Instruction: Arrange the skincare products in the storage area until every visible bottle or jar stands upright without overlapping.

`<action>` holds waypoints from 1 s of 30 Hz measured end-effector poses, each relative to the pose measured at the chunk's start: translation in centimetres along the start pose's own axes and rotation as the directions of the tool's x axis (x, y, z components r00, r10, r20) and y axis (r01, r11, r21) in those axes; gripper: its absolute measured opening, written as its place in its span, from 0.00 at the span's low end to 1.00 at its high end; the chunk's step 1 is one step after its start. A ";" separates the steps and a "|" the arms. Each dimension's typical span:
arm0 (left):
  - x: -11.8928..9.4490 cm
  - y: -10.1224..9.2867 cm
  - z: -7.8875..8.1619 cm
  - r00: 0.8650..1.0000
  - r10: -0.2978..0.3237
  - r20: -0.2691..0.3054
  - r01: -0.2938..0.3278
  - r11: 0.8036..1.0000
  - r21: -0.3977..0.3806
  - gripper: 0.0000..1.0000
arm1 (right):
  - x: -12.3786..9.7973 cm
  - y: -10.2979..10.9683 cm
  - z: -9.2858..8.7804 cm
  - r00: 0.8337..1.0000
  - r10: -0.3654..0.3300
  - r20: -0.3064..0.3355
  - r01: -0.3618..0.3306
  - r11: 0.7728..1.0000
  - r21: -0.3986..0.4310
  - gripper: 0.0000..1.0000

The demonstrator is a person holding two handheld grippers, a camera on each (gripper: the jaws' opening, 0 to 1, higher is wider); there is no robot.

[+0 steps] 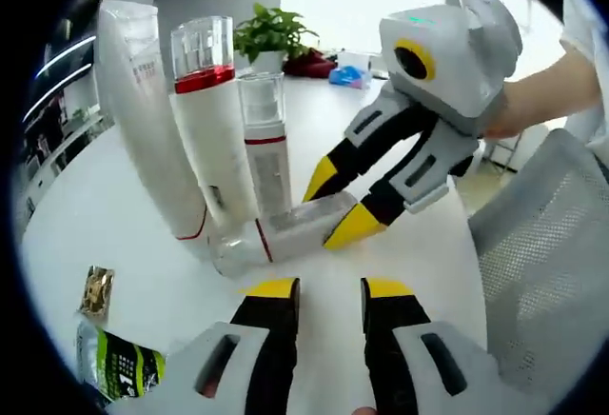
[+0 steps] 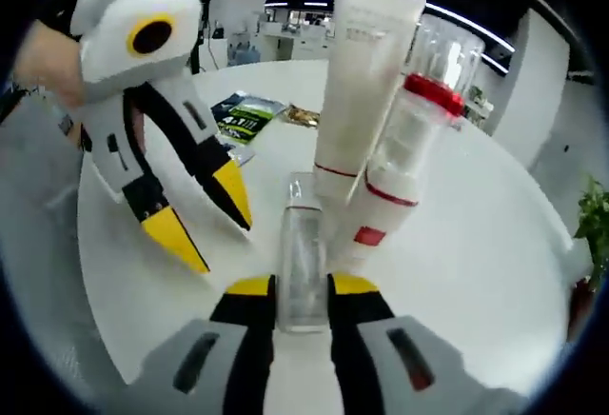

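Bottle (image 2: 303, 261) lying at 6 o'clock, clamped by right gripper (image 2: 302, 287) | left gripper (image 1: 329, 287) parted, holding nothing | tube (image 1: 143, 110) upright at 10

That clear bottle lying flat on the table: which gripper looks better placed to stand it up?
The right gripper, probably. Its jaws sit either side of the lying clear bottle, while the left gripper hangs open short of it.

On the table (image 1: 95, 215) we see a tube (image 1: 143, 110) standing beside two upright pump bottles (image 1: 214, 129), (image 1: 266, 144). A third bottle (image 1: 285, 234) lies flat before them, its far end between the right gripper (image 1: 347, 207) jaws. Two sachets (image 1: 109, 363), (image 1: 95, 291) lie apart, near the table edge.
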State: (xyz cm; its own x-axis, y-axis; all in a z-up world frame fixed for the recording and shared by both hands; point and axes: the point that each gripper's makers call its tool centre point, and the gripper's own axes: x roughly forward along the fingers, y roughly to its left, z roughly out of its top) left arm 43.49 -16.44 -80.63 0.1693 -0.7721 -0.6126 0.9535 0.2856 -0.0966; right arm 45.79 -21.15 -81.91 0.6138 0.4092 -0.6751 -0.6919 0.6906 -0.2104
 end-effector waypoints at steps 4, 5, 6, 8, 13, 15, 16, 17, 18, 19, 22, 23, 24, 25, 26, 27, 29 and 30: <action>-1.2 0.9 0.7 0.997 0.053 0.056 -0.048 0.995 -0.087 0.26 | -0.8 0.9 -0.5 1.000 0.009 -0.010 -0.008 1.000 0.023 0.21; -1.8 1.5 1.1 0.995 0.073 0.070 -0.067 0.994 -0.087 0.26 | -0.9 1.2 -0.6 1.000 0.010 -0.013 -0.009 1.000 0.025 0.21; -2.4 2.3 1.7 0.991 0.100 0.087 -0.092 0.991 -0.096 0.27 | -1.2 1.6 -0.7 1.000 0.011 -0.023 -0.010 1.000 0.021 0.21; -3.3 3.7 3.4 0.979 0.142 0.145 -0.124 0.984 -0.125 0.28 | -1.6 2.3 -1.1 0.999 0.018 -0.042 -0.018 1.000 0.004 0.21; -4.8 7.8 6.4 0.951 0.218 0.219 -0.186 0.970 -0.158 0.32 | -2.3 3.6 -1.7 0.995 0.054 -0.078 -0.058 0.997 -0.043 0.21; -4.6 8.8 7.0 0.950 0.225 0.218 -0.197 0.970 -0.142 0.33 | -2.6 3.9 -1.8 0.994 0.062 -0.087 -0.067 0.996 -0.057 0.21; -4.5 9.0 7.0 0.950 0.224 0.217 -0.197 0.970 -0.140 0.33 | -2.9 4.2 -2.1 0.992 0.076 -0.102 -0.081 0.996 -0.046 0.21; -4.2 9.2 7.4 0.952 0.220 0.214 -0.196 0.972 -0.128 0.32 | -2.9 4.2 -2.2 0.992 0.075 -0.101 -0.081 0.996 -0.049 0.21; -4.1 9.5 7.6 0.953 0.217 0.212 -0.195 0.973 -0.120 0.32 | -3.1 4.3 -2.2 0.991 0.079 -0.105 -0.085 0.995 -0.053 0.21; -3.6 9.4 8.0 0.955 0.206 0.213 -0.187 0.977 -0.107 0.32 | -3.3 4.5 -2.4 0.990 0.085 -0.112 -0.092 0.994 -0.053 0.21; -2.7 9.2 9.0 0.960 0.171 0.220 -0.156 0.984 -0.083 0.32 | -3.6 5.0 -2.6 0.988 0.098 -0.117 -0.105 0.993 -0.052 0.21; -2.4 9.0 9.3 0.963 0.154 0.220 -0.142 0.987 -0.070 0.31 | -3.7 5.2 -2.4 0.989 0.102 -0.109 -0.109 0.992 -0.059 0.21; -1.9 8.9 9.5 0.967 0.136 0.217 -0.128 0.990 -0.053 0.31 | -3.8 5.3 -2.2 0.989 0.110 -0.101 -0.117 0.991 -0.058 0.21; -1.6 8.8 9.7 0.968 0.129 0.215 -0.123 0.992 -0.043 0.31 | -3.9 5.4 -2.1 0.988 0.121 -0.097 -0.125 0.991 -0.044 0.21; -1.3 8.8 9.9 0.970 0.119 0.213 -0.114 0.993 -0.036 0.30 | -4.0 5.4 -1.9 0.988 0.122 -0.093 -0.126 0.991 -0.044 0.21; -1.0 8.9 10.0 0.971 0.111 0.213 -0.107 0.994 -0.032 0.30 | -4.1 5.5 -1.8 0.988 0.127 -0.089 -0.131 0.990 -0.046 0.21; -0.5 9.2 10.1 0.972 0.104 0.212 -0.101 0.995 -0.027 0.29 | -4.2 5.8 -1.8 0.986 0.138 -0.097 -0.142 0.989 -0.034 0.20; -0.3 9.2 10.1 0.973 0.099 0.210 -0.096 0.995 -0.024 0.28 | -4.5 5.8 -1.7 0.986 0.133 -0.099 -0.138 0.989 -0.045 0.20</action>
State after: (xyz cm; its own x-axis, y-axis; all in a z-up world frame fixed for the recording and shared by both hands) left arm 54.76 -19.26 -73.41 0.3113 -0.8418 -0.4410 0.9266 0.3718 -0.0556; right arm 38.36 -19.98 -81.37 0.4758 0.4366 -0.7635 -0.7863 0.6001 -0.1468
